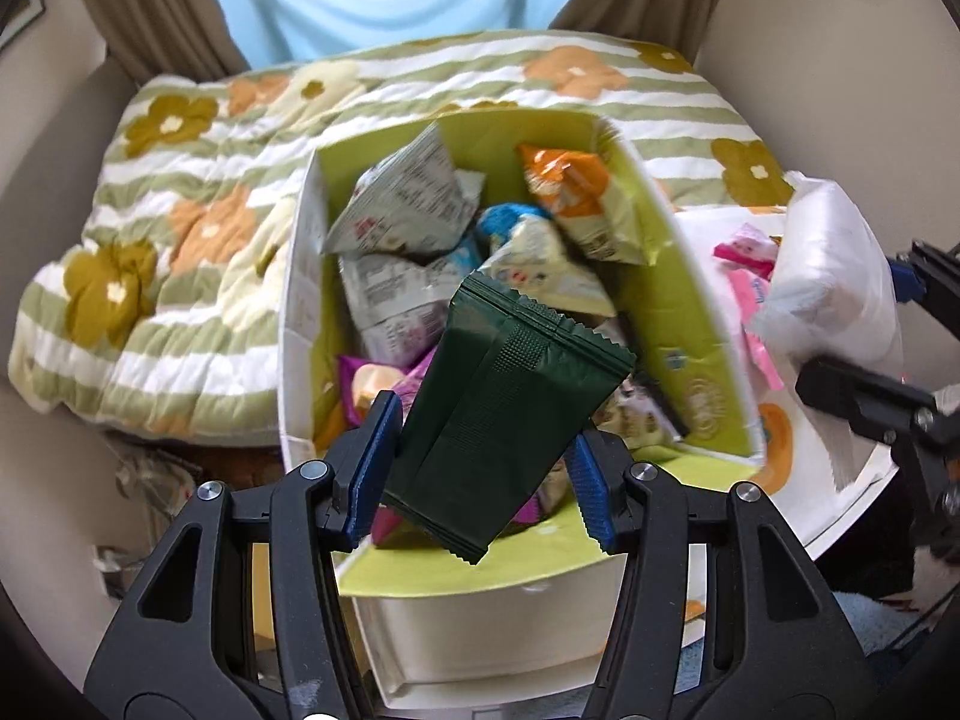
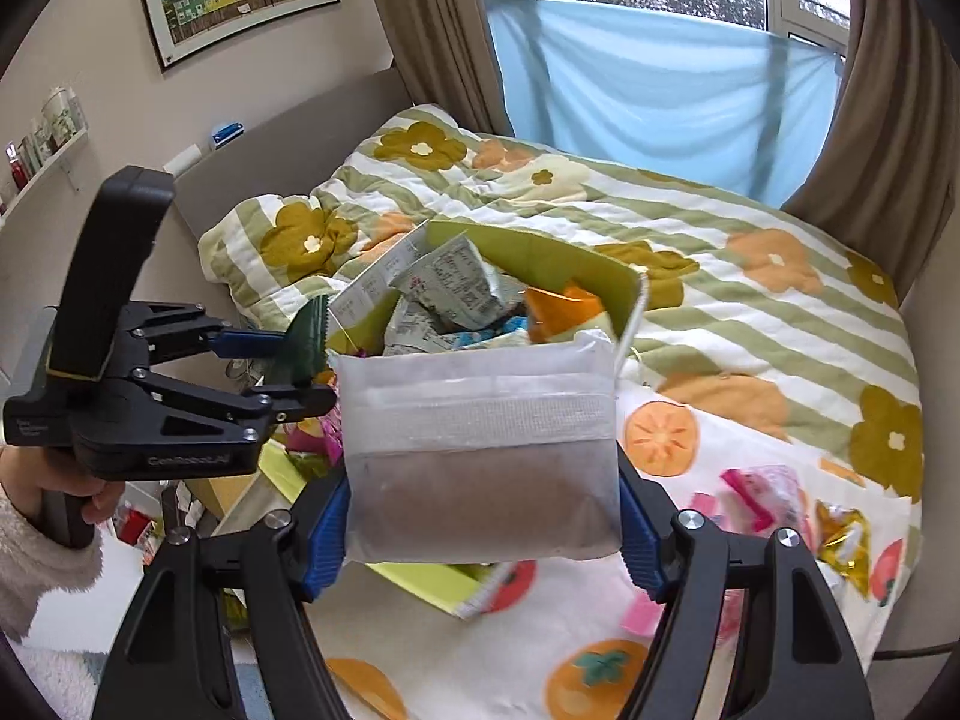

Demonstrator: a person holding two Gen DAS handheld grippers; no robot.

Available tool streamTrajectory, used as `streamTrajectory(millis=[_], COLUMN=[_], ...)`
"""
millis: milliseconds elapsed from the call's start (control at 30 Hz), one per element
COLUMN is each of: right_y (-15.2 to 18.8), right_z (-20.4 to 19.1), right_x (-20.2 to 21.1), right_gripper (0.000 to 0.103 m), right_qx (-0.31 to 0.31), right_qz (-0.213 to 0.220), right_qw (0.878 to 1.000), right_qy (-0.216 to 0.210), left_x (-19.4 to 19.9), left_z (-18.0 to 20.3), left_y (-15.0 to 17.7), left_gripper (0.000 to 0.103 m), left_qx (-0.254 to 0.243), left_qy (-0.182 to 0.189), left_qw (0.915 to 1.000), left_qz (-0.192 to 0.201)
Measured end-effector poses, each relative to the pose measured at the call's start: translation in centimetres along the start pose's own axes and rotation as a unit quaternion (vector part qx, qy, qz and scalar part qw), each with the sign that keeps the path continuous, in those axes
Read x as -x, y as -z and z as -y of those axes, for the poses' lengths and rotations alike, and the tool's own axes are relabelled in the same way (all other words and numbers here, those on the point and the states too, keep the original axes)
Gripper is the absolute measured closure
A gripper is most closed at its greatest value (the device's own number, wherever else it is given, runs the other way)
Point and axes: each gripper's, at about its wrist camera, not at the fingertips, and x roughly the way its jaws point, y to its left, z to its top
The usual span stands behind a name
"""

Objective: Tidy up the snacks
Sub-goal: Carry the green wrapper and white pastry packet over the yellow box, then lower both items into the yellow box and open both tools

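My left gripper [image 1: 483, 474] is shut on a dark green snack packet [image 1: 510, 414], held tilted above an open box with a green inside [image 1: 678, 324]. Several snack packets, grey, orange, blue and purple, lie in that box. In the right wrist view my right gripper [image 2: 483, 534] is shut on a white pouch with brown contents [image 2: 480, 420], just in front of the box [image 2: 540, 252]. To its left, the left gripper [image 2: 294, 369] carries the green packet [image 2: 311, 330] beside the box's near corner. The white pouch [image 1: 834, 258] and right gripper [image 1: 894, 342] show at the right edge of the left wrist view.
The box stands on a bed with a green-striped flowered quilt [image 2: 750, 312]. A white cloth with orange fruit prints [image 2: 660, 438] holds loose pink packets [image 2: 762, 492] and a gold one [image 2: 846, 540]. A hand in a fluffy sleeve [image 2: 36, 540] grips the left tool. Clutter lies beside the bed.
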Motion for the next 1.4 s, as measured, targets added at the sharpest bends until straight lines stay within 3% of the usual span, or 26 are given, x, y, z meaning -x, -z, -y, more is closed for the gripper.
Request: streamTrajectory(millis=[300, 367, 433, 467, 667, 1067, 1100, 1200, 1400], right_y=[0.4, 0.5, 0.7, 0.7, 1.0, 1.0, 1.1, 1.4, 2.2], right_z=[-2.8, -3.0, -3.0, -2.9, -2.7, -3.7, -3.7, -4.0, -4.1], right_x=[-4.3, -4.7, -4.9, -5.0, -5.4, -8.4, -8.5, -7.9, -7.3], right_gripper=[0.033, 0.033, 0.033, 0.033, 0.033, 0.031, 0.026, 0.001, 0.001], right_qx=[-0.071, -0.083, -0.095, -0.099, -0.113, -0.121, -0.124, -0.116, -0.11], right_qz=[-0.035, -0.042, -0.047, -0.05, -0.057, -0.058, -0.055, -0.033, -0.022], right_qw=[0.996, 0.994, 0.992, 0.992, 0.989, 0.989, 0.989, 0.992, 0.992], right_qy=[0.047, 0.055, 0.062, 0.066, 0.079, 0.058, 0.054, 0.047, 0.055], left_x=[-3.2, -3.7, -3.6, -3.2, -1.5, -0.1, 0.0, 0.1, 0.0], left_z=[-3.1, -3.4, -3.8, -4.1, -5.1, -6.0, -6.1, -6.4, -5.8], left_y=[1.3, 1.6, 2.1, 2.4, 4.0, 4.6, 4.6, 4.6, 5.1], left_gripper=[0.052, 0.039, 0.004, 0.0, 0.001, 0.001, 0.001, 0.001, 0.001], left_qx=[0.007, 0.013, 0.022, 0.028, 0.057, 0.066, 0.068, 0.074, 0.068], left_qy=[0.058, 0.057, 0.058, 0.058, 0.054, -0.032, -0.03, -0.022, -0.012], left_qw=[0.9978, 0.9974, 0.9975, 0.9978, 0.9968, 0.9958, 0.9956, 0.9951, 0.9959], left_qz=[-0.032, -0.041, -0.033, -0.019, 0.015, 0.054, 0.057, 0.061, 0.058])
